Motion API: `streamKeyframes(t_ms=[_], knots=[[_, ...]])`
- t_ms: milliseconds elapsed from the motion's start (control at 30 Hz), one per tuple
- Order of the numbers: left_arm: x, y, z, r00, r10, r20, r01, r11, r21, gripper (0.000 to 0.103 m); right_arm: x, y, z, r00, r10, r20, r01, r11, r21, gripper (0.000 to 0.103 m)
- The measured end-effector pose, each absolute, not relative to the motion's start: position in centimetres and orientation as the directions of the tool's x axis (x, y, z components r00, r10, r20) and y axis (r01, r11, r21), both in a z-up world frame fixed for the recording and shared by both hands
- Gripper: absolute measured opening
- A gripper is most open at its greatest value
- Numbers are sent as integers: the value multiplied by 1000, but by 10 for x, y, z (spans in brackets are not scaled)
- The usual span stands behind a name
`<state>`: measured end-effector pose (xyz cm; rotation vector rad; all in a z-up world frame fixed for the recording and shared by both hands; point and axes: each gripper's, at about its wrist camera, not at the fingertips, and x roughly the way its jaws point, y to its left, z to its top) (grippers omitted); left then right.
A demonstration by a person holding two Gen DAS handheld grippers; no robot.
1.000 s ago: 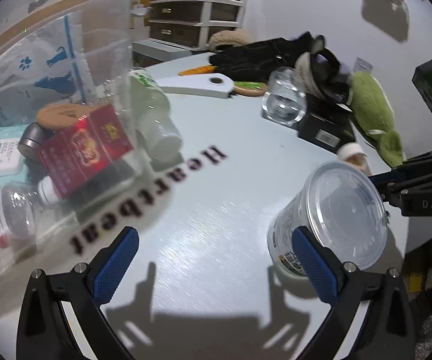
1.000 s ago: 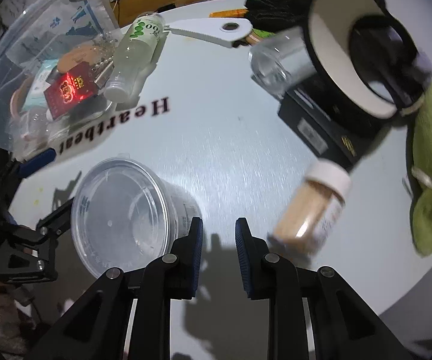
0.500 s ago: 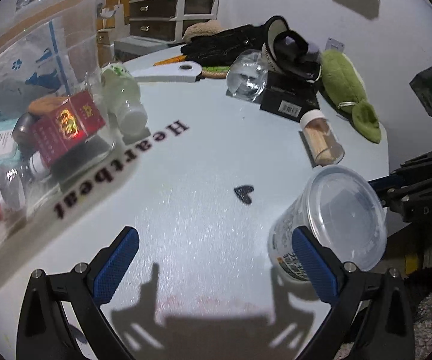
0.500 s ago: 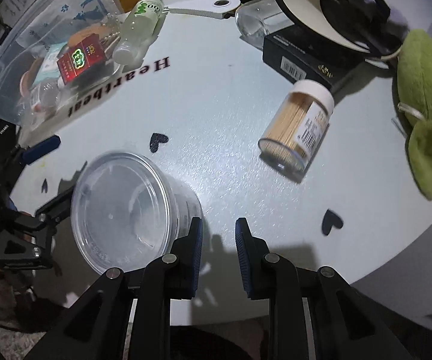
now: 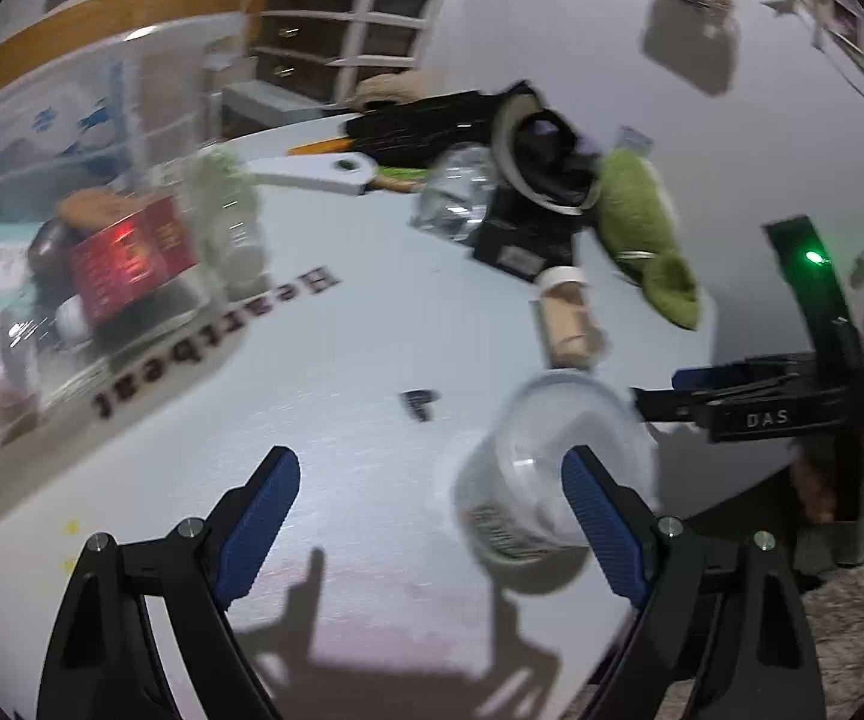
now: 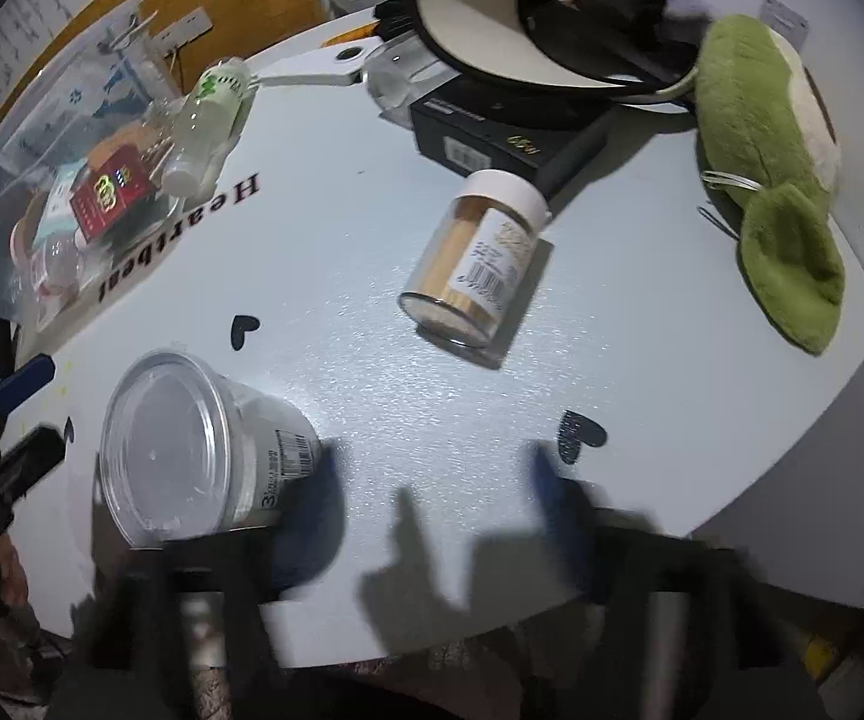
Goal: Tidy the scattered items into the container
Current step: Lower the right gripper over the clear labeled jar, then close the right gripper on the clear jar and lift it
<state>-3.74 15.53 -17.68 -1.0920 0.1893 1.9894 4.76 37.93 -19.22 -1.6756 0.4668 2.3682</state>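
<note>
On the tabletop (image 6: 372,276), clear tub (image 6: 192,450) on its side near front edge; toothpick jar (image 6: 480,264) lying mid-table. Storage bin (image 6: 24,138) far left, partly filled. Left gripper (image 5: 426,516) spread wide, empty. Right gripper (image 6: 432,510) spread wide, blurred, empty.

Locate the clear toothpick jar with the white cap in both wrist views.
Left wrist: the clear toothpick jar with the white cap lies right of centre, blurred, just beyond the clear plastic tub, cap toward the black box.
Right wrist: it lies at centre, cap up toward the black box, base nearest the camera.
Shared landmark: the green plush toy, to the jar's right in both.
</note>
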Motion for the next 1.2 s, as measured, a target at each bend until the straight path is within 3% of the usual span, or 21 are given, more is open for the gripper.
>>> streamKeyframes(t_ms=[233, 400, 667, 767, 833, 1100, 1200], knots=[[-14, 201, -180, -205, 601, -773, -821, -535, -198, 97, 56, 384, -194, -343, -78, -936, -376, -902, 213, 81], [8, 220, -188, -234, 573, -785, -882, -465, -77, 97, 62, 390, -195, -346, -90, -934, -394, -890, 231, 81], [6, 235, -213, -294, 518, -803, -864, -504, -10, 97, 70, 398, -199, -334, -108, -936, -394, -886, 243, 81], [0, 235, -216, -293, 531, -795, -848, -528, -40, 96, 70, 397, -199, -329, -111, -938, -379, -894, 239, 81], [-3, 232, -215, -278, 554, -785, -839, -538, -82, 88, 70, 397, -199, -329, -114, -938, -369, -898, 238, 81], [-14, 224, -211, -232, 601, -765, -798, -567, -203, 87, 71, 407, -202, -344, -197, -918, -383, -863, 328, 81], [-18, 219, -207, -225, 616, -755, -783, -576, -237, 87, 73, 419, -209, -396, -358, -845, -429, -742, 516, 82]])
